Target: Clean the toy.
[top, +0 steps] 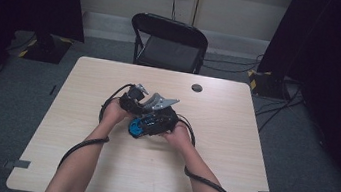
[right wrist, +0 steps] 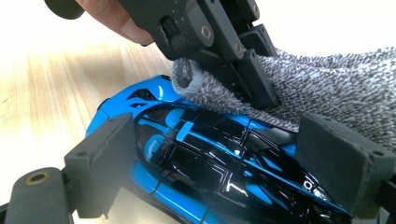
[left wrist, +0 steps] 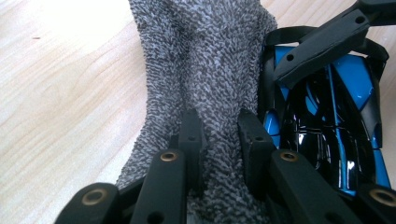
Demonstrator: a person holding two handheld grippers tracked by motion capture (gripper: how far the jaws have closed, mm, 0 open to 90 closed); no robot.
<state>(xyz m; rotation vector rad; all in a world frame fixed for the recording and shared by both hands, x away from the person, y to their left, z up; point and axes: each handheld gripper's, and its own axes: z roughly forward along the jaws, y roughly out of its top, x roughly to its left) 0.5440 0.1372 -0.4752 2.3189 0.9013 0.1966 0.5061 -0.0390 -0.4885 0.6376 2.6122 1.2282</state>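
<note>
1. At the middle of the table (top: 96, 176), the left gripper (left wrist: 218, 133) has its jaws pinched narrow on a fold of grey cloth (left wrist: 205, 60), which bunches up between the pads.
2. The right gripper (right wrist: 224, 163) straddles a blue and black toy car (right wrist: 205, 163); its jaws stand at either flank of the car, seemingly steadying it, though whether the pads press on the body cannot be told.
3. The cloth lies against the car's roof and side, touching it, so the work in hand appears to be wiping the car.
4. Risk: the glossy, rounded body may slide or roll out from the right jaws if the cloth is dragged hard across it.
5. Risk: the left jaws hold only a small fold, which may slip free under a strong pull.
6. Room: both grippers (top: 148, 110) sit well apart from every table edge; bare tabletop surrounds them. A small dark disc (top: 197, 87) lies near the far edge, and a chair (top: 168, 42) stands beyond it.
</note>
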